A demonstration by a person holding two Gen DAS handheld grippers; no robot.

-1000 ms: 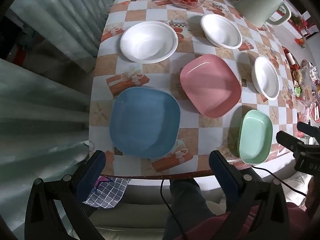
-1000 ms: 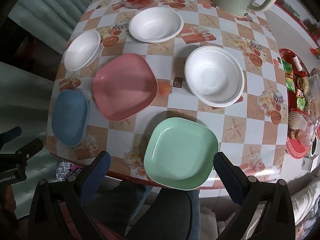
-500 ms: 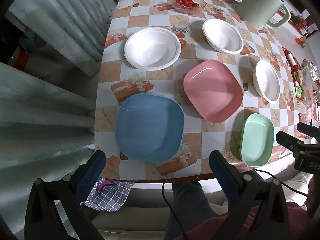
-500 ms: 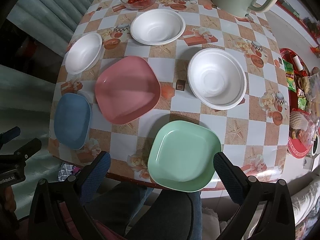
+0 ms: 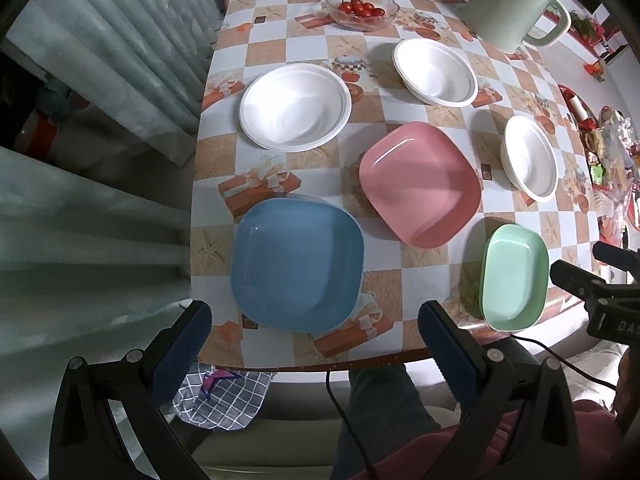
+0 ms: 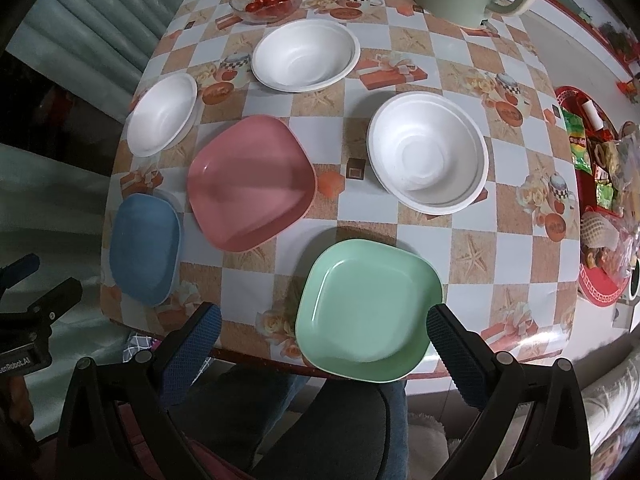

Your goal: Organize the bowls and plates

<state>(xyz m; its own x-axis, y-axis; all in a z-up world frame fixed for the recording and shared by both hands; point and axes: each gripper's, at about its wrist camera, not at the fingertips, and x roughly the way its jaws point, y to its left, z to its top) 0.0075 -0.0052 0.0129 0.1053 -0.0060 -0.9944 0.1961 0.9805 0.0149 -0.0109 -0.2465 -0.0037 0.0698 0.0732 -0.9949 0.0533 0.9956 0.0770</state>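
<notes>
One table (image 5: 280, 50) under a checkered gift-print oilcloth, ribbed curtain (image 5: 120, 40) alongside. Three square plates: blue plate (image 5: 296, 266) just ahead of the left gripper (image 5: 314, 346), jaws spread wide, holding nothing; green plate (image 6: 368, 312) at the near edge, between the spread, empty jaws of the right gripper (image 6: 324, 350); pink plate (image 6: 250, 182) mid-table. Three white bowls (image 6: 428, 154) beyond. One green kettle (image 5: 506, 4); one glass dish of tomatoes (image 5: 362, 8).

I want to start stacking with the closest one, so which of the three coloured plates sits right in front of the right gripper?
The green plate, at the table's near edge between the open right gripper's fingers; pink and blue lie off to its left.
</notes>
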